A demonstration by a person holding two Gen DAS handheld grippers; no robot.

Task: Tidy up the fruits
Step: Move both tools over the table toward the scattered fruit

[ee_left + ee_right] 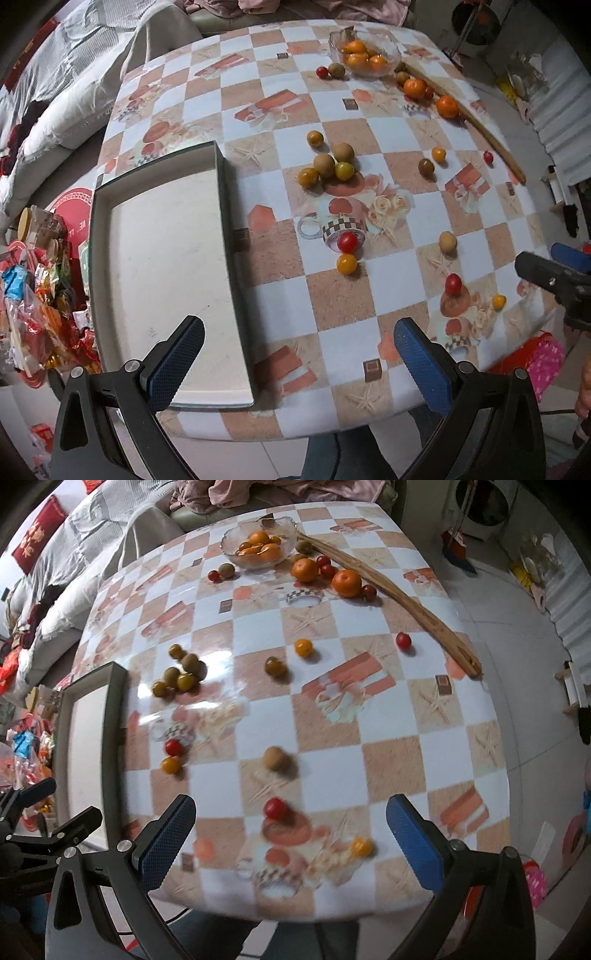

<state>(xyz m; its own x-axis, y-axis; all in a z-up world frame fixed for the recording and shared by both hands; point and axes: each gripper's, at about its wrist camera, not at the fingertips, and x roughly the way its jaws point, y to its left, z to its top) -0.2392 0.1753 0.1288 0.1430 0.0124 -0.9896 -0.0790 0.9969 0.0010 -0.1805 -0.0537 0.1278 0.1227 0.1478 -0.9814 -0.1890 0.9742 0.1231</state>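
Observation:
Small fruits lie scattered on the checkered table: a cluster of brown and yellow ones, a red tomato touching a yellow one, and mandarins. An empty dark-rimmed tray lies at the left. A glass bowl holds mandarins at the far side. My left gripper is open and empty over the near edge. My right gripper is open and empty above a red tomato and a yellow one.
A long wooden stick lies along the table's right side. Snack packets pile up on the floor left of the tray. A sofa with cushions stands beyond the table. The right gripper shows at the left view's right edge.

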